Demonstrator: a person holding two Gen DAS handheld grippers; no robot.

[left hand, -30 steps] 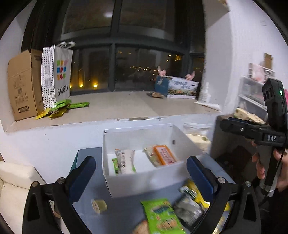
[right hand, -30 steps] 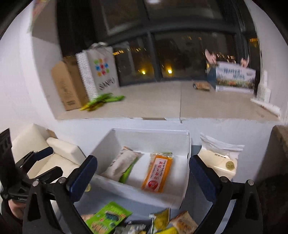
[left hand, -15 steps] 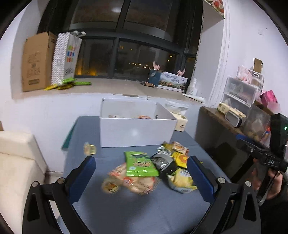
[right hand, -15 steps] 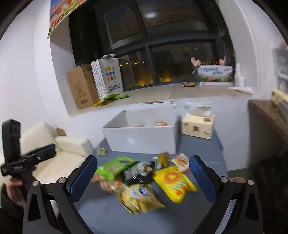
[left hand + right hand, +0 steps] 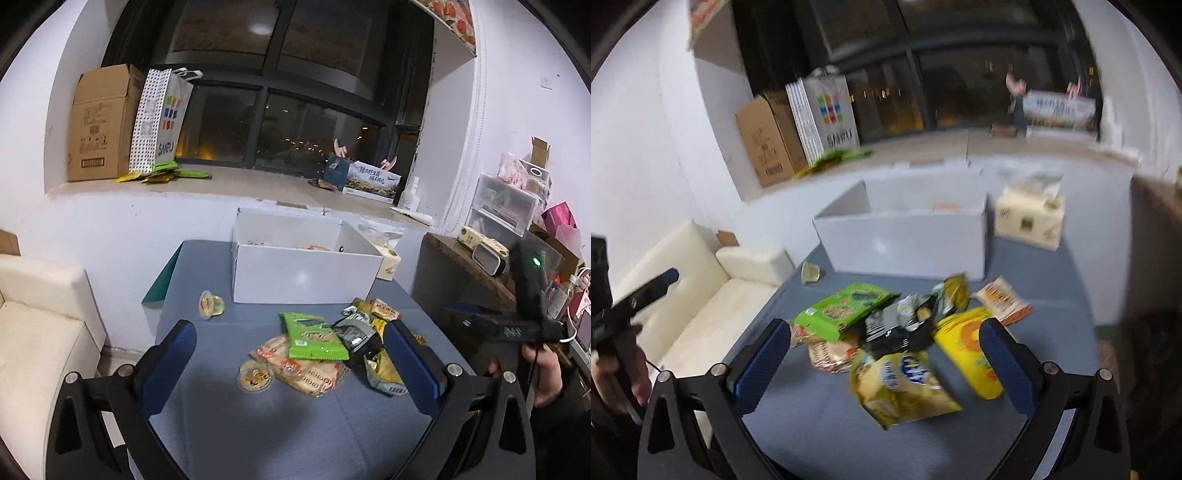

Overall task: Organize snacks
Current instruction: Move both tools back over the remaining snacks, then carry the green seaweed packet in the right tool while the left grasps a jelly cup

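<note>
A pile of snack packets lies on the grey-blue table (image 5: 258, 424): a green packet (image 5: 310, 336), a black-and-silver packet (image 5: 356, 334), an orange cracker packet (image 5: 295, 365) and yellow bags (image 5: 905, 384). A white box (image 5: 303, 271) with a few snacks inside stands behind the pile, also in the right wrist view (image 5: 905, 240). My left gripper (image 5: 291, 365) is open and empty, above the near side of the pile. My right gripper (image 5: 886, 365) is open and empty, over the yellow bags.
A jelly cup (image 5: 211, 303) sits left of the box and another (image 5: 255, 374) by the pile. A tissue pack (image 5: 1028, 218) stands right of the box. A cream sofa (image 5: 701, 295) is to the left, a cluttered side table (image 5: 480, 266) to the right.
Both grippers have pulled back from over the white box to the near side of the table. The snack pile has come into view between their fingers. Both stay open.
</note>
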